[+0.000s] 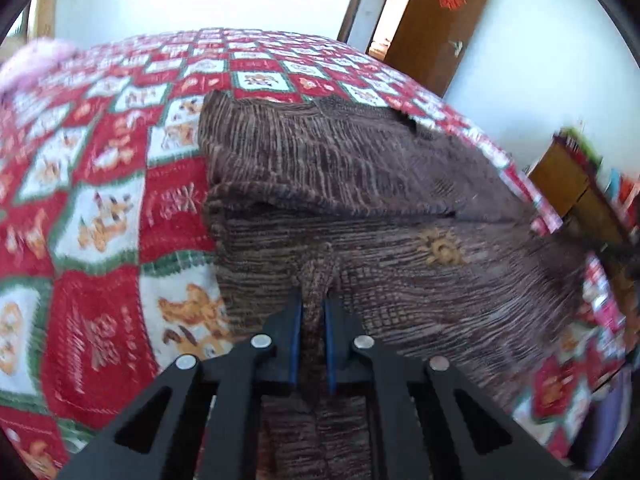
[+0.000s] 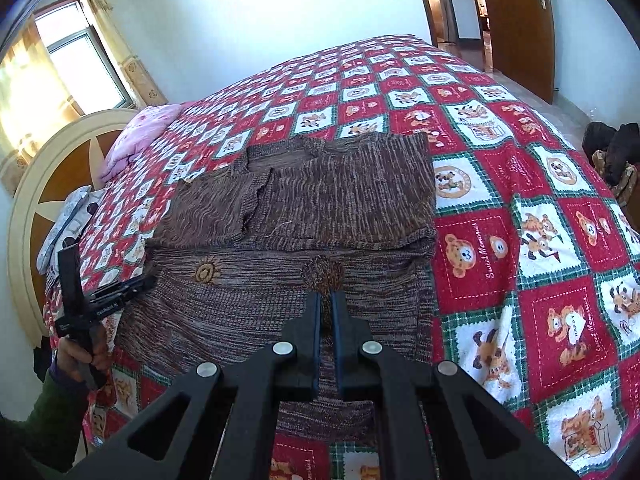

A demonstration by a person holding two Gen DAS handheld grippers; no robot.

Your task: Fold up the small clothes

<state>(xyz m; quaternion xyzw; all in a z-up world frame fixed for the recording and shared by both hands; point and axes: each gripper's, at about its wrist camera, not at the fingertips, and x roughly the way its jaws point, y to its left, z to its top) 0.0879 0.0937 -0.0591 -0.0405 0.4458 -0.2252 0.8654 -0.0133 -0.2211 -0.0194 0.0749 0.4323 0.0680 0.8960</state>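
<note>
A brown knitted sweater (image 2: 320, 216) with a small sun motif (image 2: 205, 271) lies partly folded on the bed; it also shows in the left wrist view (image 1: 360, 168). My left gripper (image 1: 313, 300) is shut on a bunched fold of the sweater's near edge. My right gripper (image 2: 326, 294) is shut on another pinch of the near edge. The left gripper also shows in the right wrist view (image 2: 144, 280), at the sweater's left side, held by a hand.
A red, white and green cartoon bedspread (image 2: 500, 160) covers the bed. A pink pillow (image 2: 136, 136) and a headboard (image 2: 48, 184) are at the far left. A wooden door (image 2: 516, 20) stands open at the back right. Dark items (image 2: 612, 148) sit at the right.
</note>
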